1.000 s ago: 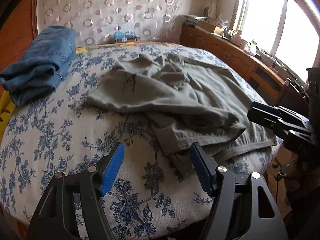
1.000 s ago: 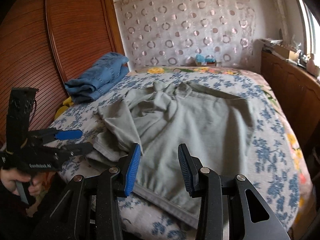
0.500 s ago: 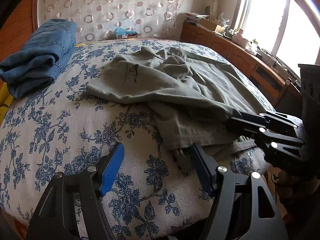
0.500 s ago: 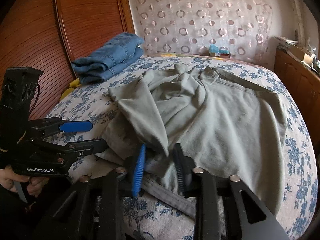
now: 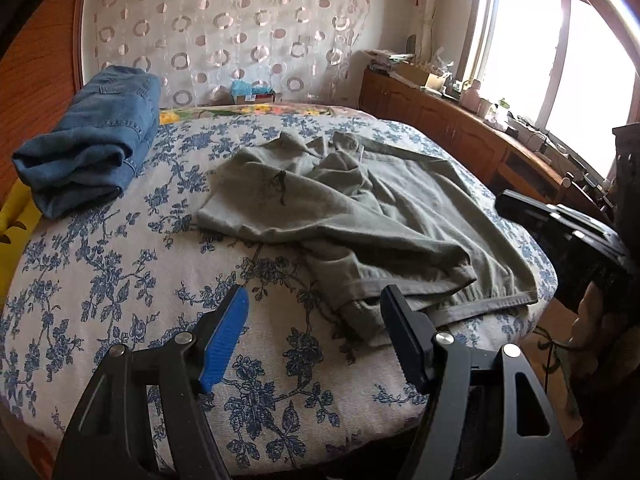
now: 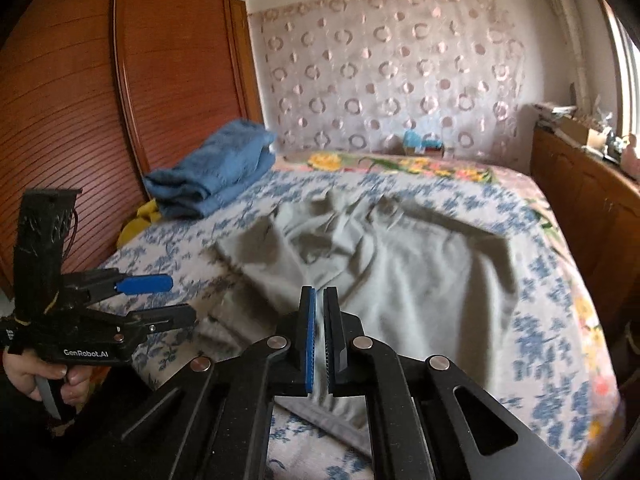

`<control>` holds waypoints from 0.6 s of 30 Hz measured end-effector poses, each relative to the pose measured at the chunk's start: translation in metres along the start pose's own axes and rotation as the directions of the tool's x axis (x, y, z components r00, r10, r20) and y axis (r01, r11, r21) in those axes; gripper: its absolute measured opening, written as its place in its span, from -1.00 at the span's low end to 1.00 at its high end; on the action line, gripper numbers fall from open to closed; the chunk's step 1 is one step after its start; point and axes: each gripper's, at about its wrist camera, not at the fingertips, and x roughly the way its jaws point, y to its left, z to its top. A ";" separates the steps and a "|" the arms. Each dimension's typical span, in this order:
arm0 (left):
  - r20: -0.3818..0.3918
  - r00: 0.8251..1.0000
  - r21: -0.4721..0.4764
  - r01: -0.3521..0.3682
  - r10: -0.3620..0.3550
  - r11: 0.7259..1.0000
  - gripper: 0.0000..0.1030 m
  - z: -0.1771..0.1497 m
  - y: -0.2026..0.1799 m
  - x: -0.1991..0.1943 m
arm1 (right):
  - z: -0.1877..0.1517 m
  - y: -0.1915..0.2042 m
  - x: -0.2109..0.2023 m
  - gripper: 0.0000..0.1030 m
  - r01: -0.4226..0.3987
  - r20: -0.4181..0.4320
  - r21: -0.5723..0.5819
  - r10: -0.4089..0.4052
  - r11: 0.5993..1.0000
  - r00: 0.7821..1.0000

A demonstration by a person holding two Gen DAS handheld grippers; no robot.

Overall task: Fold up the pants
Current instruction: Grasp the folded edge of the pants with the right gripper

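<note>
Crumpled grey-green pants (image 5: 360, 208) lie spread on the flowered bedspread (image 5: 100, 280), with the hem toward me. My left gripper (image 5: 314, 300) hovers open over the near edge of the bed, its right finger just above the hem and nothing between the pads. My right gripper (image 6: 319, 292) is shut above the near part of the pants (image 6: 400, 272), and only a thin grey sliver shows between its pads. In the left wrist view the right gripper (image 5: 504, 200) hangs at the bed's right side with no cloth lifted by it. A person's hand (image 6: 24, 376) holds the left gripper (image 6: 176, 298).
Folded blue jeans (image 5: 92, 148) sit at the far left of the bed beside a wooden wardrobe (image 6: 80, 100). Something yellow (image 5: 12, 220) lies at the left edge. A low wooden cabinet (image 5: 460, 136) with clutter runs under the window on the right.
The right gripper reached into a fold of the pants, closed its jaws, then drew back and up. The pants lie much as before. The left gripper stayed open and rose slightly.
</note>
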 end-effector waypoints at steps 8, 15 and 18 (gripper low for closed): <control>0.001 1.000 0.007 0.001 -0.001 1.000 0.35 0.001 -0.003 0.004 | -0.011 -0.012 -0.017 -0.93 0.019 0.005 0.024 -0.019 1.000 1.000; -0.033 0.999 0.004 -0.029 0.030 1.000 0.35 -0.003 0.002 0.015 | -0.007 0.002 0.011 -0.33 0.008 -0.042 0.008 -0.007 1.000 0.999; -0.037 0.999 -0.006 -0.023 0.023 1.000 0.35 -0.004 0.004 0.016 | -0.009 0.008 0.024 -0.33 -0.008 -0.080 -0.012 0.007 1.000 0.997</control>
